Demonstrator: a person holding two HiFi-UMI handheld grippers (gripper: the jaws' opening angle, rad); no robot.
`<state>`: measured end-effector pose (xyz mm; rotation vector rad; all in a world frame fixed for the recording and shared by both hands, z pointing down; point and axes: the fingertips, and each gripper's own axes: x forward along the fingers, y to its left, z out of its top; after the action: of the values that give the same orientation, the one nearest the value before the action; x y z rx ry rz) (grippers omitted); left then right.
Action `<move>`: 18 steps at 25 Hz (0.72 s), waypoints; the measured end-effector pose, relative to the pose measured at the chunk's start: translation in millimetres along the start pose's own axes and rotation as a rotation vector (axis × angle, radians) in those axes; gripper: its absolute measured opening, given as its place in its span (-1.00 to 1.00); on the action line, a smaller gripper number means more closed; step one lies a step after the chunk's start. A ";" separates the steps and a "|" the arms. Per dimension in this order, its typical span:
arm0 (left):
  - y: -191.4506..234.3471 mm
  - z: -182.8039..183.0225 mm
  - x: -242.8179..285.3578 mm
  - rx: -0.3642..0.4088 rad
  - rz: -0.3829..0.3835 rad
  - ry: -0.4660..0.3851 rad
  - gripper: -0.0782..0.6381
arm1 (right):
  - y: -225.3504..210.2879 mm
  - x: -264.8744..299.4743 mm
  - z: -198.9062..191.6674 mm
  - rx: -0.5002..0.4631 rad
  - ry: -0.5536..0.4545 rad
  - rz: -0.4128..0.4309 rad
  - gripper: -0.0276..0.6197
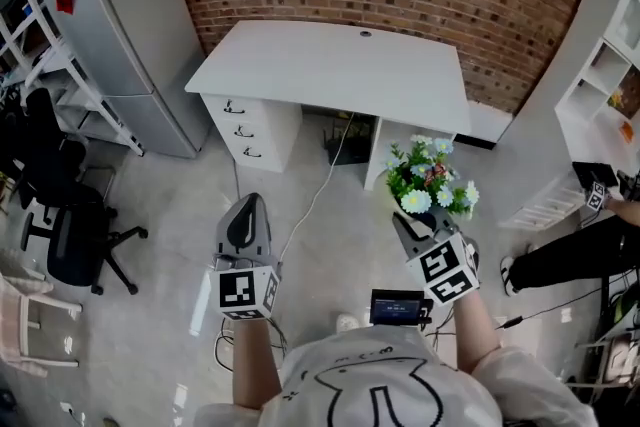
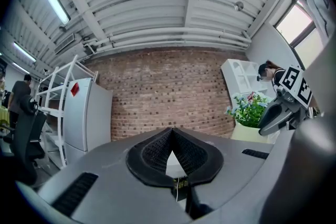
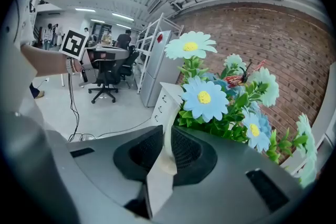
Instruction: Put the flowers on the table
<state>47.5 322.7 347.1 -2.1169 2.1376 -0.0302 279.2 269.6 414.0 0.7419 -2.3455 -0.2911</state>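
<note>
- Right gripper [image 3: 167, 150]: jaws clamped on the thin white rim of the pot [image 3: 159, 178]. The flowers [image 3: 206, 98] stand above and just beyond the jaws. In the head view they hang off the floor at right, near us.
- Left gripper [image 2: 172, 153]: jaws together, nothing between them. It is held level, well left of the flowers, and gives no support.
- Table [image 1: 330, 65]: far side, against the brick wall, well apart from the flowers. The task is not yet done.
- Risk 1: we grip one wall of the pot only. The weight sits off to one side, so the pot may pivot in the jaws or slip out on a jolt.
- Risk 2: a cable [image 1: 312, 200] runs across the floor between us and the table. We could trip on it.
- Risk 3: in the head view the blooms hide the pot, so its base is probably out of sight at set-down. It could clip the table's near edge and tip.
</note>
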 end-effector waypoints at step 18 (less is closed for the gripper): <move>-8.9 -13.9 48.5 -0.004 -0.010 0.015 -0.75 | -34.2 28.2 -11.7 0.014 -0.006 0.007 -0.76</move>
<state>54.6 273.1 358.0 -2.1358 2.1374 -0.0433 284.0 225.2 424.4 0.7403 -2.3576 -0.2748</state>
